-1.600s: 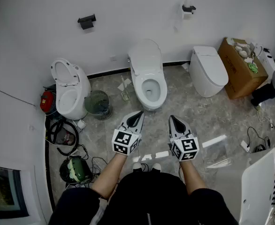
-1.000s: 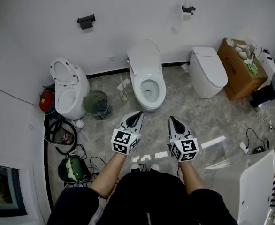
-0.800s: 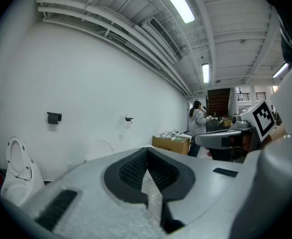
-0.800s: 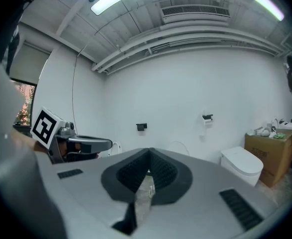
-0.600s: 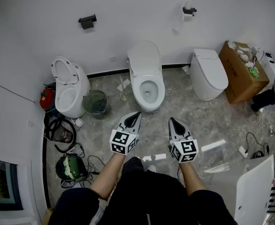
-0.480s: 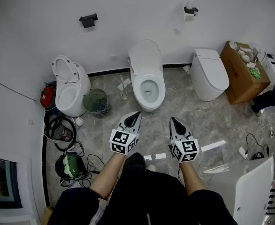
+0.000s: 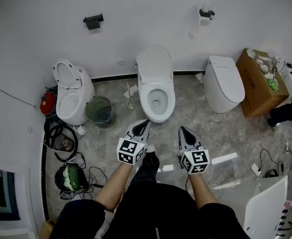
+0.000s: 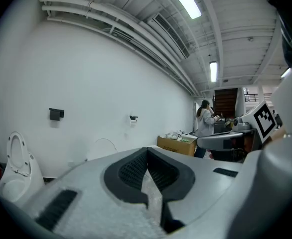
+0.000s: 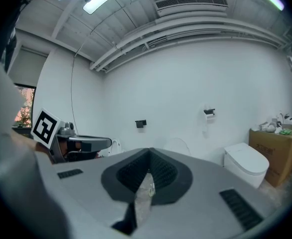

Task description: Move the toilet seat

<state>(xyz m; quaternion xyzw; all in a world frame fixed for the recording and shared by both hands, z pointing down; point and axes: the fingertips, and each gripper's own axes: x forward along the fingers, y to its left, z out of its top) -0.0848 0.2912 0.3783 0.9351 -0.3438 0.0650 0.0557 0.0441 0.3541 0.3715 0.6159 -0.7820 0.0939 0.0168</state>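
Note:
A white toilet (image 7: 156, 91) stands against the far wall in the head view, lid (image 7: 154, 62) raised against the wall, seat (image 7: 156, 96) down around the open bowl. My left gripper (image 7: 145, 123) is shut and empty, its tip just short of the bowl's front rim. To its right, my right gripper (image 7: 183, 130) is also shut and empty, a little farther from the bowl. In the gripper views both pairs of jaws, left (image 8: 147, 153) and right (image 9: 148, 154), meet at the tip with nothing between them.
A second toilet (image 7: 72, 93) with raised seat stands at left beside a green bin (image 7: 99, 111). A closed toilet (image 7: 223, 82) and a cardboard box (image 7: 259, 81) are at right. Cables and a helmet (image 7: 69, 177) lie at lower left. A person (image 8: 205, 119) stands far off.
I have stepped toward the middle toilet; a foot has come forward between the arms, and both grippers now sit closer to the bowl. Jaws stay shut.

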